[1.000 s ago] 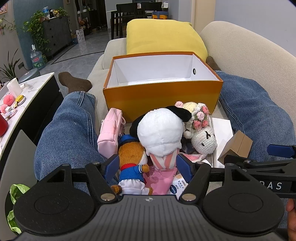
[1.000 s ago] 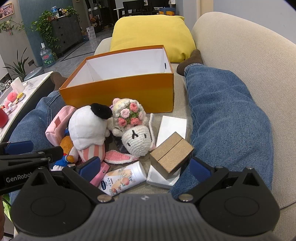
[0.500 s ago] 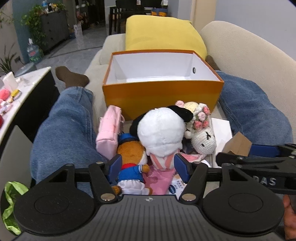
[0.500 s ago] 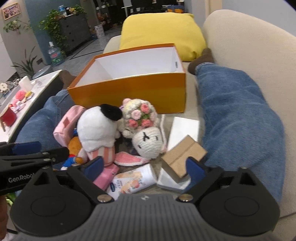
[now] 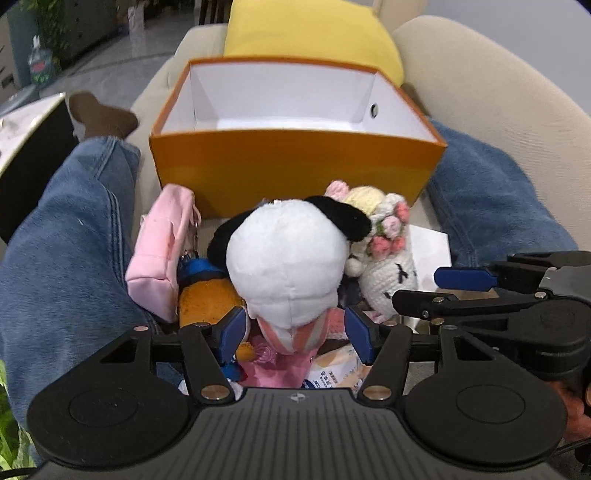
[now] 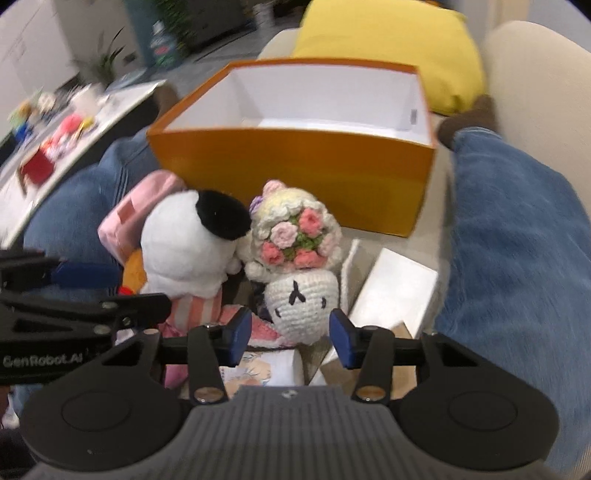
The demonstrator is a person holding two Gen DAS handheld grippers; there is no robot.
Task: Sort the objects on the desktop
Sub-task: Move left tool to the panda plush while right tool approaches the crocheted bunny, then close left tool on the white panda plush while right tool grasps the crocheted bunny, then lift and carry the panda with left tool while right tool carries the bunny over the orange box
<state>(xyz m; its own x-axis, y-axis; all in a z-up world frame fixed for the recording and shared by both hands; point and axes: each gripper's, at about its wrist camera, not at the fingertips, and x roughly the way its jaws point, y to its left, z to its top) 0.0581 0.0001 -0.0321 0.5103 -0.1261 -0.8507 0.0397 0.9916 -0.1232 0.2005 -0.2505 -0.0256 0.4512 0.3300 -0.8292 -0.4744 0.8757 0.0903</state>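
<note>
An empty orange box stands on the sofa between the person's legs. In front of it lies a pile: a white plush with black ears, a crocheted bunny with a flower crown, a pink pouch, an orange plush in blue, a lotion tube and a white box. My left gripper is open, its fingers on either side of the white plush's striped body. My right gripper is open around the bunny's head.
A yellow cushion lies behind the box. Legs in blue jeans flank the pile. A brown cardboard box sits under my right gripper. A low table with small items stands at the left.
Both grippers have moved forward and down into the pile. The left now straddles the white plush. The right has shifted left from the cardboard box to the bunny and narrowed its opening.
</note>
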